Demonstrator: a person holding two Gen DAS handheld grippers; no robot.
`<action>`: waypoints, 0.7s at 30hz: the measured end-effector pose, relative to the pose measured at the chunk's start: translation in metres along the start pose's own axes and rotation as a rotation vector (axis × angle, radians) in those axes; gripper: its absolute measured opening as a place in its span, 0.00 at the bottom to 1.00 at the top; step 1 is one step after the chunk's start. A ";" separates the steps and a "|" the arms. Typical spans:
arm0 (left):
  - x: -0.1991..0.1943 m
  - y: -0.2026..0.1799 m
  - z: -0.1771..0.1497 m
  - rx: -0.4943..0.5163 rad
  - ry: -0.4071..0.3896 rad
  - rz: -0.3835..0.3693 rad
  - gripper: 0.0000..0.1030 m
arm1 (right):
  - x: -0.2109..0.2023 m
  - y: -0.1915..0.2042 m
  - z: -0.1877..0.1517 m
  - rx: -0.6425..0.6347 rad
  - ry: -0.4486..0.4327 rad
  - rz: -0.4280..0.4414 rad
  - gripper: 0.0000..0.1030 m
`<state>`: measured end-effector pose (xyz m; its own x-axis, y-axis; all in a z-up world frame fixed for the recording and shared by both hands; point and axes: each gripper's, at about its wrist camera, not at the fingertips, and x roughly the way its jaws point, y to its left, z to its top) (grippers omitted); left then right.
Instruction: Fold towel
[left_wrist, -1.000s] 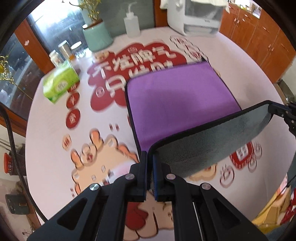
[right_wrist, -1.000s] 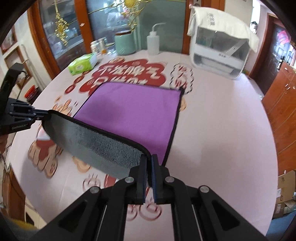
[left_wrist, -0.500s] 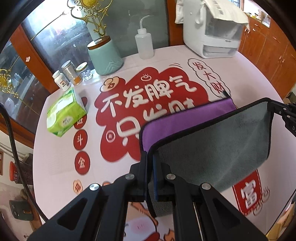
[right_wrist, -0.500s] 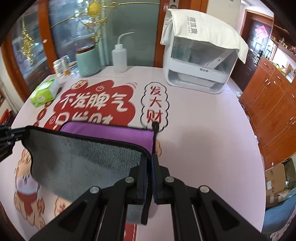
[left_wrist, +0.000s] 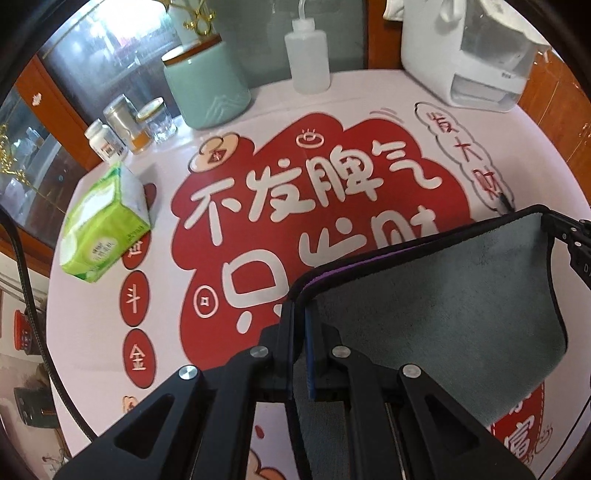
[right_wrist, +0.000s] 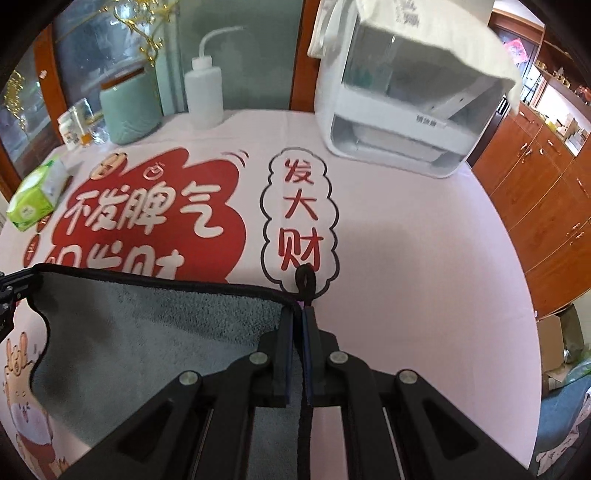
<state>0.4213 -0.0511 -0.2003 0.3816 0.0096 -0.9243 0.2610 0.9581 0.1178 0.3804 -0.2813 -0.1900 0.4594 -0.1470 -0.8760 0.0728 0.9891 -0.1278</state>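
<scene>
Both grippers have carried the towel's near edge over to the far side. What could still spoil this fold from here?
1. Each gripper, left and right, pinches only a corner of the towel, so a slip would probably skew the fold.
2. A purple strip shows along the far edge, so the layers may land misaligned.
3. The hanging loop pokes past the right corner and could catch under the right gripper's fingers.

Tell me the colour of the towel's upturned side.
Grey, edged in black; the towel shows it best in the right wrist view.
</scene>
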 end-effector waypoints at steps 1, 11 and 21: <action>0.004 0.000 0.001 -0.002 0.004 -0.002 0.03 | 0.006 0.001 0.000 0.001 0.010 -0.002 0.05; 0.027 -0.002 0.008 -0.002 0.026 -0.011 0.03 | 0.032 0.004 0.000 0.007 0.055 -0.009 0.05; 0.037 -0.008 0.004 0.027 0.029 0.006 0.06 | 0.039 0.007 0.000 -0.009 0.072 -0.016 0.07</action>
<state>0.4366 -0.0593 -0.2338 0.3574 0.0241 -0.9337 0.2825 0.9500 0.1327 0.3989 -0.2799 -0.2254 0.3932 -0.1622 -0.9050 0.0715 0.9867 -0.1457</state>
